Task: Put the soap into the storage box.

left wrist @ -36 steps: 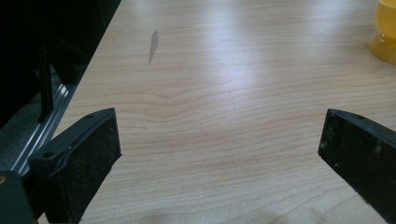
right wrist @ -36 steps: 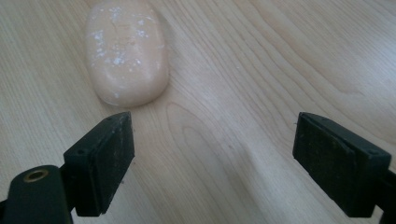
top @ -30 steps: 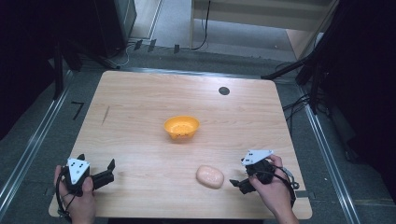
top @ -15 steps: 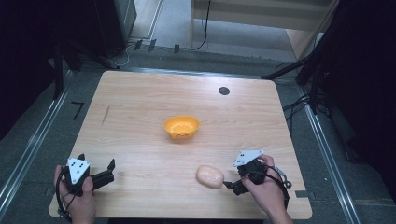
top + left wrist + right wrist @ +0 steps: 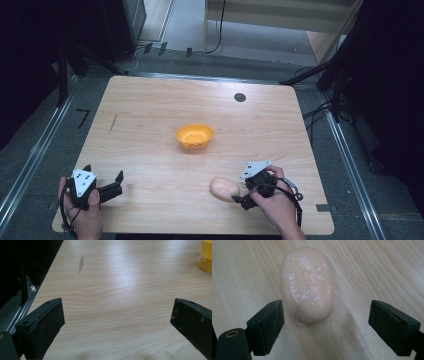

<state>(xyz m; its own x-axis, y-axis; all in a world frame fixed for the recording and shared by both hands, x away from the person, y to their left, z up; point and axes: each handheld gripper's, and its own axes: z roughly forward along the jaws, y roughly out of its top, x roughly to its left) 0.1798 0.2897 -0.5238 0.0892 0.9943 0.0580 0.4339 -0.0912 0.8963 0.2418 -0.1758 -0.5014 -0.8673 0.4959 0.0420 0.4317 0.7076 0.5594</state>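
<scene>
Soap bar [image 5: 308,285] just ahead of right claw [image 5: 327,326] (jaws wide), nearer one jaw

Wooden table [image 5: 150,125] with a dark round mark [image 5: 240,97]; black cables [image 5: 217,35] on the floor beyond.
</scene>
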